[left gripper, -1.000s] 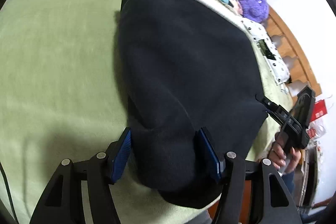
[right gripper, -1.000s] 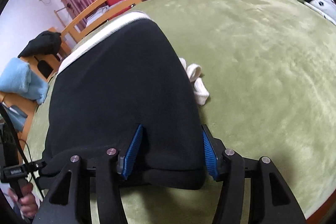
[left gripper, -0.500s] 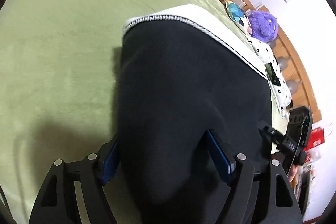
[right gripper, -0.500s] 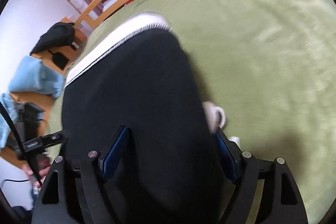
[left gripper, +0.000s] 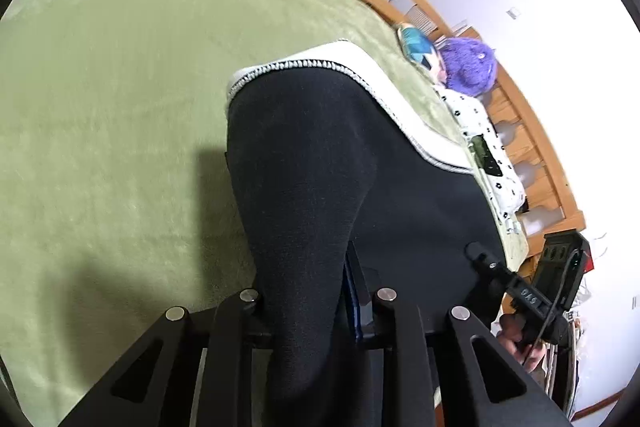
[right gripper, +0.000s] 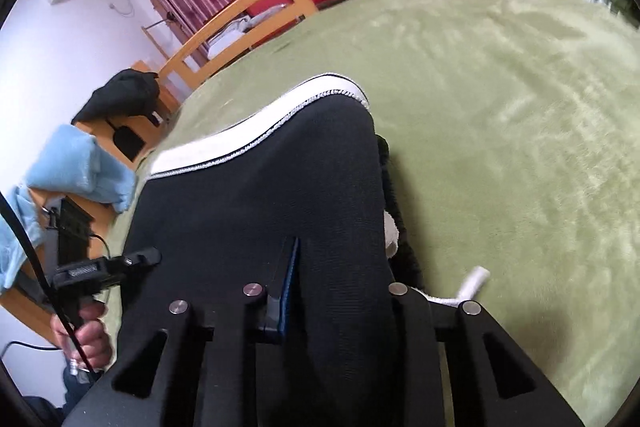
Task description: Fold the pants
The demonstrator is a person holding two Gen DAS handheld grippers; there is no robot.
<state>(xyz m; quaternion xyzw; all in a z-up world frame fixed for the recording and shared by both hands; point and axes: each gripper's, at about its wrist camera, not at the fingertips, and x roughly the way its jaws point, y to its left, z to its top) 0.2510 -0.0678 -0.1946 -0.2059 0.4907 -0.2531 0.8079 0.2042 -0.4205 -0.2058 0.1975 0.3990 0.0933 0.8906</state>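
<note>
Black fleece pants [left gripper: 360,163] lie on the green bed cover [left gripper: 120,107], long axis running ahead to the white waistband; left gripper [left gripper: 308,291] and right gripper [right gripper: 340,275] are closing on the near hem, side by side.

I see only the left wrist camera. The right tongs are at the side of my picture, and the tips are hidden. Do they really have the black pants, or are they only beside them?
Observer: They have them. In the right wrist view the right tongs are closing, with a bunch of the black pants between the pads.
Operator: Is any loose part sticking out on that side?
Observer: Yes, a white drawstring comes out at the right of the pants, over the green blanket.
Operator: What is past the blanket's left edge there?
Observer: A folded light blue cloth, and a black garment farther back.
</note>
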